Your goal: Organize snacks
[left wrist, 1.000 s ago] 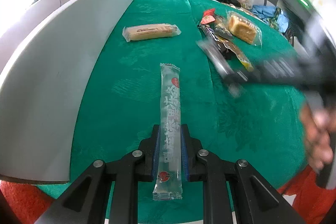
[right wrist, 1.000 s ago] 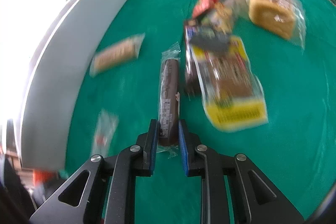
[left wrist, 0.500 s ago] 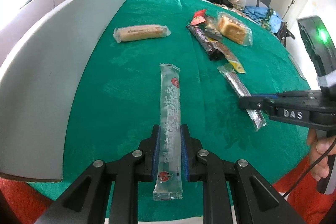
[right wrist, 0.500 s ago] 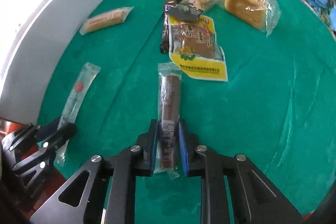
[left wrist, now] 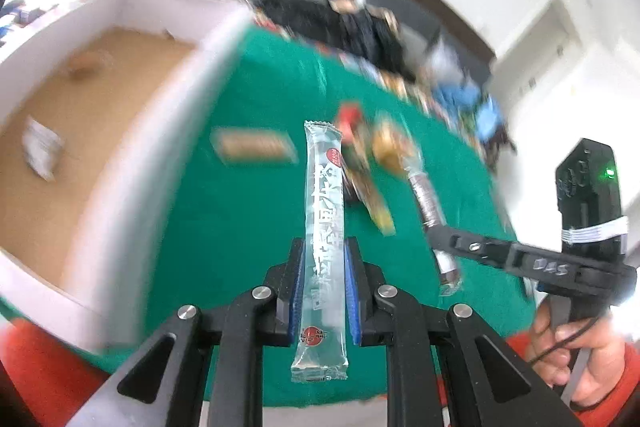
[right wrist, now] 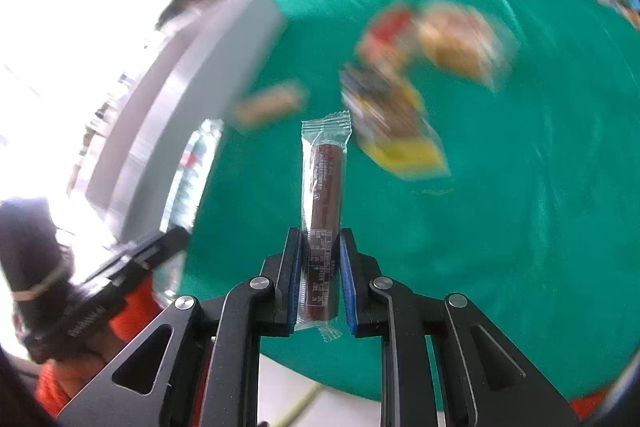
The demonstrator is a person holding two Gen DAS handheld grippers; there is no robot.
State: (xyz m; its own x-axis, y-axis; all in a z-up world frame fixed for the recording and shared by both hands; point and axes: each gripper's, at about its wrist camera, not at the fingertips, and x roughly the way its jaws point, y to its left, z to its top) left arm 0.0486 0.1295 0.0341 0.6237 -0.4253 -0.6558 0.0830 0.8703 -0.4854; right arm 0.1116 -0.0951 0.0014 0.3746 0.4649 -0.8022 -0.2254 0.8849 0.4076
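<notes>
My left gripper (left wrist: 323, 259) is shut on a long clear snack stick packet (left wrist: 323, 211) and holds it above the green table (left wrist: 248, 203). My right gripper (right wrist: 319, 251) is shut on a brown sausage stick in a clear wrapper (right wrist: 325, 187), also lifted; it shows in the left wrist view (left wrist: 430, 207) too. An open white cardboard box (left wrist: 80, 115) with a brown floor stands at the left.
On the table lie a tan biscuit bar (left wrist: 256, 147), a red packet (left wrist: 348, 119), a yellow-edged packet (right wrist: 400, 143) and a wrapped bread cake (right wrist: 460, 43). A sofa with dark clothes (left wrist: 360, 27) is beyond the table. The views are motion-blurred.
Both grippers have lifted their snacks off the table. The left view has risen and now looks into the open box.
</notes>
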